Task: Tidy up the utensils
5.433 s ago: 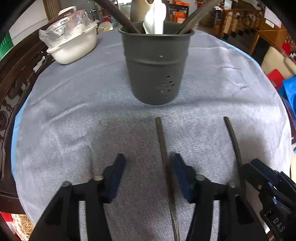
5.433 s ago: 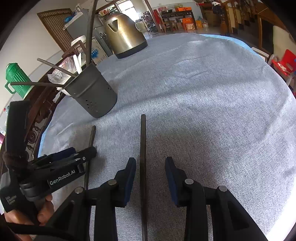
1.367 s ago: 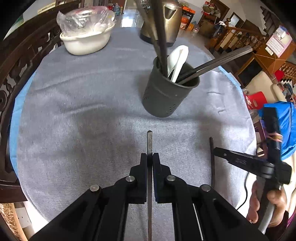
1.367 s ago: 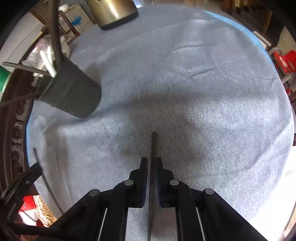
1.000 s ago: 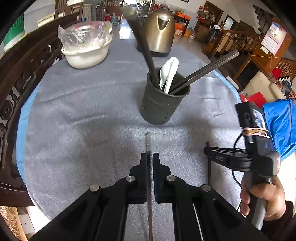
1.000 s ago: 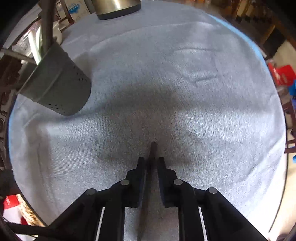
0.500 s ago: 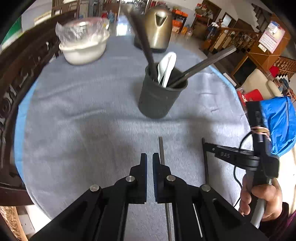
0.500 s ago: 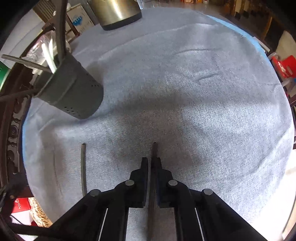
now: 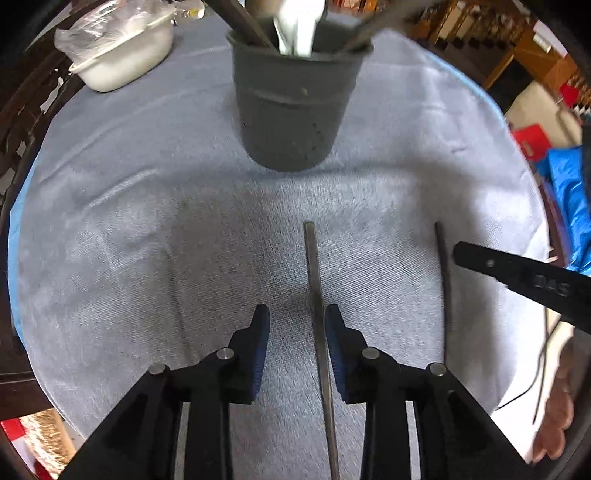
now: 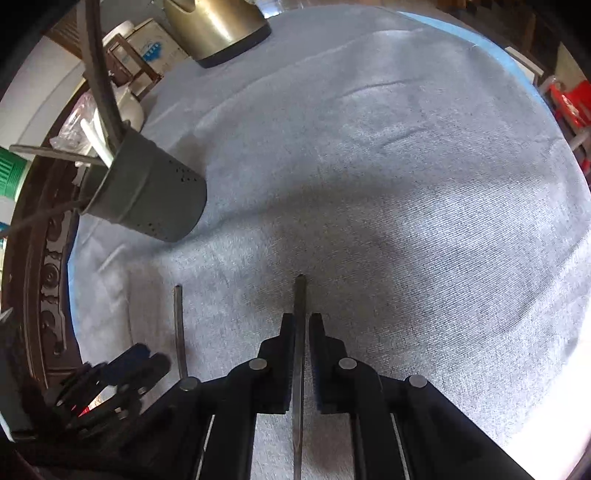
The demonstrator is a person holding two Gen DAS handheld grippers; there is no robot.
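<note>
A dark grey utensil cup stands on the grey tablecloth and holds several dark sticks and a white spoon; it also shows in the right wrist view. My left gripper is open, low over the cloth, with a dark chopstick lying on the cloth just inside its right finger. My right gripper is shut on a second dark chopstick. That chopstick also shows in the left wrist view, and the left one in the right wrist view.
A white bowl with a plastic bag sits at the back left. A brass kettle stands at the far edge. A carved dark wooden chair borders the table on the left. Red and blue items lie beyond the right edge.
My left gripper let go of its chopstick, which now lies on the cloth, then dropped low and opened beside it. My right gripper stays shut on its chopstick.
</note>
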